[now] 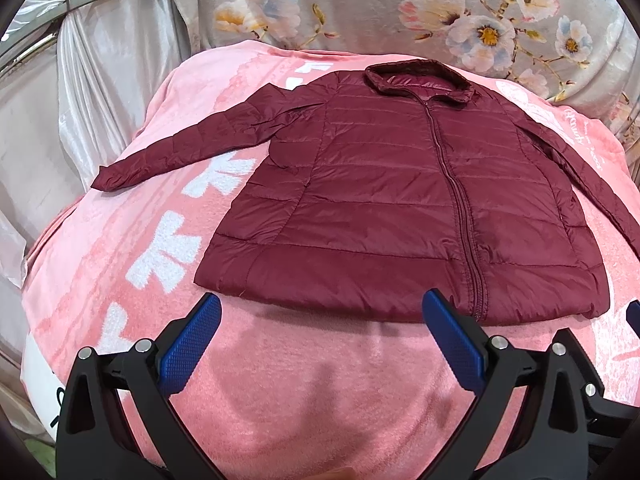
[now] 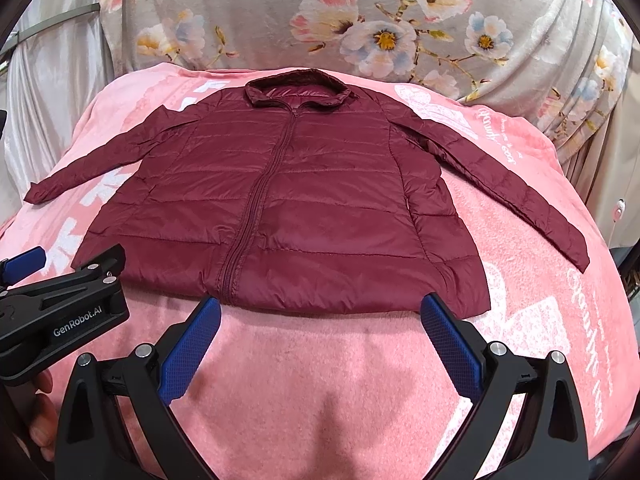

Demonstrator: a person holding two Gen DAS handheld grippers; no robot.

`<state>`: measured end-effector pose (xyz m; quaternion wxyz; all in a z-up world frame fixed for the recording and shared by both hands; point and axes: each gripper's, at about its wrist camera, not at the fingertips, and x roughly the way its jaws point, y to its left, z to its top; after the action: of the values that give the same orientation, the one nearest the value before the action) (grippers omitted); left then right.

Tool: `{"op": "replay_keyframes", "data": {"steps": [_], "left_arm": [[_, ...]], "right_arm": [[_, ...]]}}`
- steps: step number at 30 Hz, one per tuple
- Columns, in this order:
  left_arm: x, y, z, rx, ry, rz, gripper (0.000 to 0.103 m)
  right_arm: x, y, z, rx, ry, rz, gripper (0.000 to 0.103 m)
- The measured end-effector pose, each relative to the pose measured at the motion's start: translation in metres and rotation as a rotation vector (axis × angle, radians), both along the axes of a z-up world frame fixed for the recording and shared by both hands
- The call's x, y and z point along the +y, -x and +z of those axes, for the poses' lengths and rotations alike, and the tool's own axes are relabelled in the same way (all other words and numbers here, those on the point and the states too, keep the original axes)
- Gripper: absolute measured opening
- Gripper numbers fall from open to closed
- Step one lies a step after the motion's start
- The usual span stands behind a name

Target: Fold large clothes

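A maroon quilted jacket [image 1: 400, 200] [image 2: 280, 208] lies flat and zipped on a pink blanket [image 1: 280, 380] [image 2: 320, 368], collar at the far side, both sleeves spread outward. My left gripper [image 1: 322, 306] hovers open just short of the jacket's hem, left of the zipper, holding nothing. My right gripper [image 2: 320, 306] is open too, in front of the hem right of the zipper, also with nothing between its fingers. In the right wrist view the left gripper's black body [image 2: 60, 320] shows at the left edge.
A grey floral cloth [image 1: 400, 8] [image 2: 320, 20] rises behind the blanket. Shiny white drapery [image 1: 80, 100] hangs at the left. The blanket carries white lettering [image 1: 160, 264] [image 2: 592, 340] beside the jacket. A person's fingers [image 2: 42, 412] hold the left gripper.
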<state>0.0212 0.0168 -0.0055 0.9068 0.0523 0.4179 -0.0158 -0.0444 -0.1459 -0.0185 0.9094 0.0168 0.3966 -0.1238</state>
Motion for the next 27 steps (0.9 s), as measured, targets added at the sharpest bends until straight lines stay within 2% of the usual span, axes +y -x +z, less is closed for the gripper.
{"op": "replay_keyframes", "data": {"steps": [27], "left_arm": [[-0.0007,-0.0005,-0.0064,0.007,-0.024,0.008,0.098]], "right_arm": [[0.0003,0.0008,-0.0038,0.001,-0.003,-0.001,0.098]]}}
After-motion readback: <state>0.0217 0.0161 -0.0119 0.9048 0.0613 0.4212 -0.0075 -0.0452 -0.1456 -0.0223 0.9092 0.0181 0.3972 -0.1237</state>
